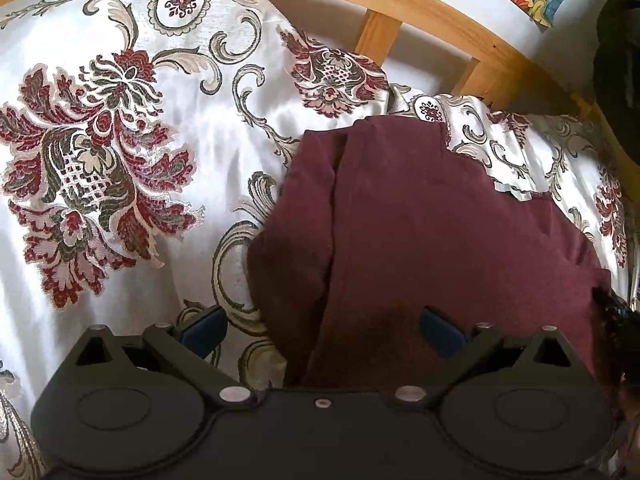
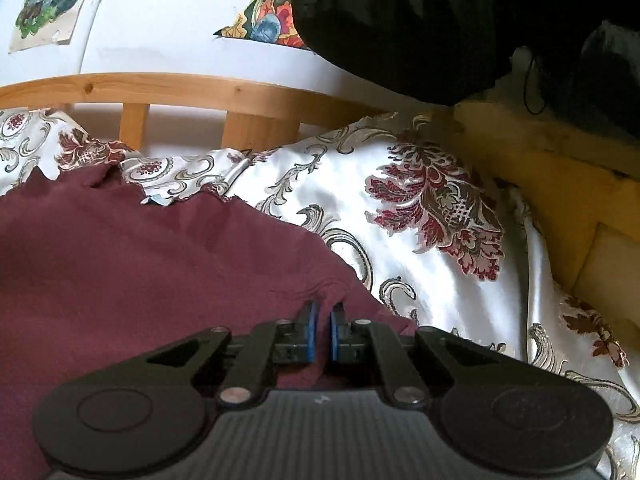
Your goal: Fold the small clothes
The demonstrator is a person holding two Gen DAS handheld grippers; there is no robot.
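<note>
No writing is legible anywhere. The maroon garment (image 1: 420, 216) lies on the bed's floral bedspread (image 1: 120, 140), below the wooden headboard (image 1: 420, 12). The left gripper (image 1: 322, 326) hovers over it, fingers wide apart. Only the right wrist view shows the right gripper (image 2: 322, 320), fingers pinching the cloth's edge.

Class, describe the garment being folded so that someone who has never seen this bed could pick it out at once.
Start at the wooden slatted headboard and come down onto the shiny white bedspread patterned with red flowers and scrolls. On it lies the maroon garment, the only plain, unpatterned dark red cloth there.
</note>
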